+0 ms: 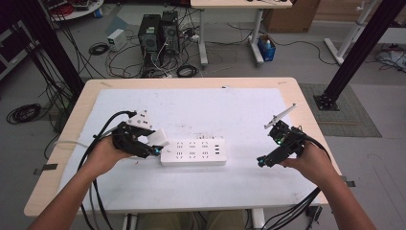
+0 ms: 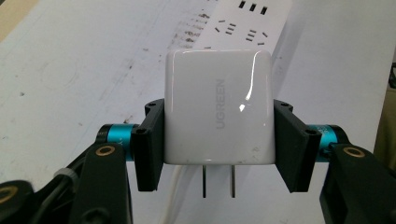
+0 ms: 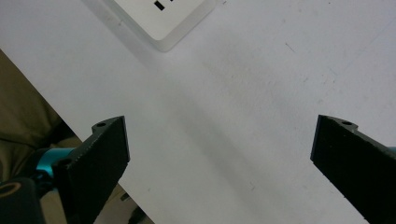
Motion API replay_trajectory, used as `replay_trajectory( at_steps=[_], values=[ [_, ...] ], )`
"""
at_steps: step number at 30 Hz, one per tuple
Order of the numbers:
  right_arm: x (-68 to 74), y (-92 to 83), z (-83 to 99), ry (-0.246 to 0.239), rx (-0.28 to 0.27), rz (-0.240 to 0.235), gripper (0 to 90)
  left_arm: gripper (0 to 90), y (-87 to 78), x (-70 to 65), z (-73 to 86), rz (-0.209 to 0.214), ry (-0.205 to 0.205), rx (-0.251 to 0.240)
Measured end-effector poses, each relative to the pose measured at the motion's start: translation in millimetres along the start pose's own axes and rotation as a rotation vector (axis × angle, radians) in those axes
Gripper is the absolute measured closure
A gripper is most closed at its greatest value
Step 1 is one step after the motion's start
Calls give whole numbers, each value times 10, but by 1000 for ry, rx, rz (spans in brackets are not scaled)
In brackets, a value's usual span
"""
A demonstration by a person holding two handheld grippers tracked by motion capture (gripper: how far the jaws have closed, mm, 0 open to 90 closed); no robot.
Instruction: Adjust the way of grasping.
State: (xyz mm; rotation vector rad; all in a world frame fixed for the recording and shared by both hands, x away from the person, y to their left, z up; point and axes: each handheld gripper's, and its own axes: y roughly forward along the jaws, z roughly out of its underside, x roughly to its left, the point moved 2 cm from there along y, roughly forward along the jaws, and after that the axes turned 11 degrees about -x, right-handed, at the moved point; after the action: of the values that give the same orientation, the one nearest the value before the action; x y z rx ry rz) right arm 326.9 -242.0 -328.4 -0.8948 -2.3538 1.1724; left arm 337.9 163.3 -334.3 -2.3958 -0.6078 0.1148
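Left tongs [image 2: 218, 144] clamp a white UGREEN charger [image 2: 218, 106] by its sides, prongs toward the camera, just left of the white power strip [image 1: 193, 152] at centre frame. Right tongs [image 3: 219, 154] gape wide above the desk [image 1: 287, 86], lower right, holding nothing.

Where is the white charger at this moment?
The white charger is clamped in the left gripper, at the left end of the power strip in the high view, prongs not yet inserted.
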Motion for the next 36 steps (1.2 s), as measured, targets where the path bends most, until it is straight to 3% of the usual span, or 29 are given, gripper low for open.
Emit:
replay_trajectory(
  at_steps=[7, 12, 16, 26, 30, 36],
  values=[
    [-8, 36, -5, 73, -42, -27, 38, 426, 133, -13, -55, 43, 7, -40],
    [11, 42, -55, 142, -119, -66, 38, 426, 247, -73, -92, 80, 17, -77],
    [36, 76, -76, 227, -175, -130, 38, 426, 341, -123, -89, 101, 23, -116],
    [99, 191, -162, 466, -323, -368, 38, 426, 513, -197, -79, 178, 37, -197],
    [119, 249, -203, 539, -321, -412, 38, 426, 556, -231, -121, 201, 30, -235],
    [165, 336, -287, 594, -290, -435, 38, 426, 648, -277, -187, 221, 36, -258]
  ],
)
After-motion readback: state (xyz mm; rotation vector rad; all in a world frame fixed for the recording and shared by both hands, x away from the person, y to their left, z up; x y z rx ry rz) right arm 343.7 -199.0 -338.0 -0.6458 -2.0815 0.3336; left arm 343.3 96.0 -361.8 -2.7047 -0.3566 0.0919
